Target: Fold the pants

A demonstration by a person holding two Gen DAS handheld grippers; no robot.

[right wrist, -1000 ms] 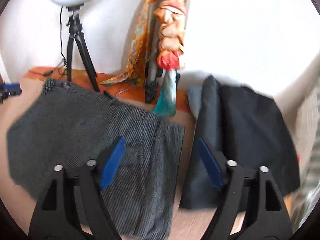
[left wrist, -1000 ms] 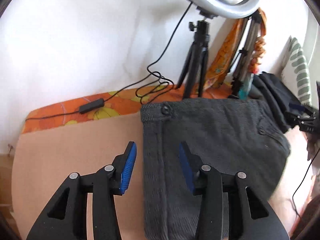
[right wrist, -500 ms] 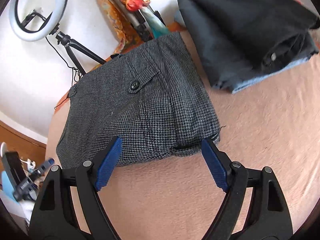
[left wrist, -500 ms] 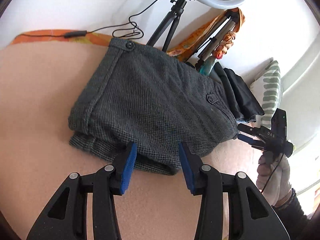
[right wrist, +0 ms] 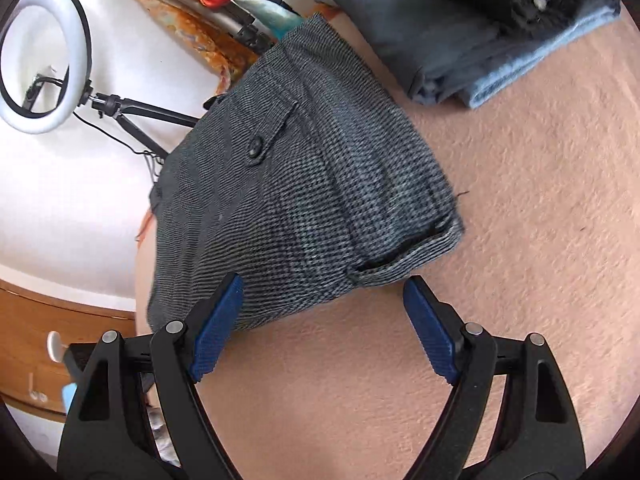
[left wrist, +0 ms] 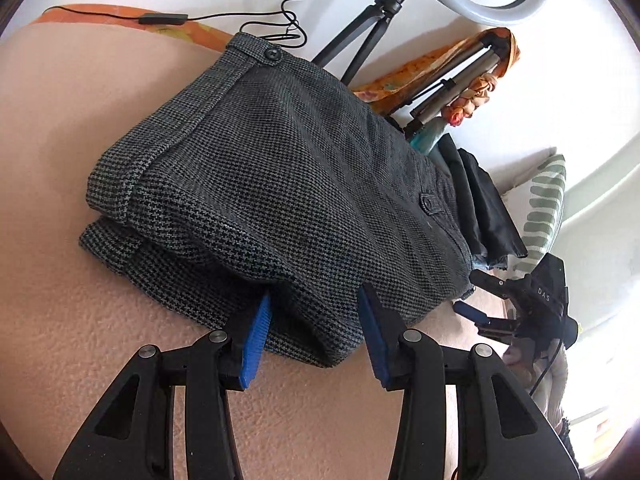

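Your folded grey houndstooth pants (left wrist: 304,184) lie on the pink blanket (left wrist: 120,360), beside a stack of dark folded clothes (right wrist: 460,20). Your left claw (left wrist: 314,332) straddles the near folded edge, apparently not pinching it. Your right claw (right wrist: 324,328) gapes wide at the corner.

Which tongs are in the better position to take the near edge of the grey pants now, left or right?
Left, probably. The left tongs already straddle the folded near edge of the grey pants. The right tongs stand wider, with mostly bare pink cover between them beside the corner.
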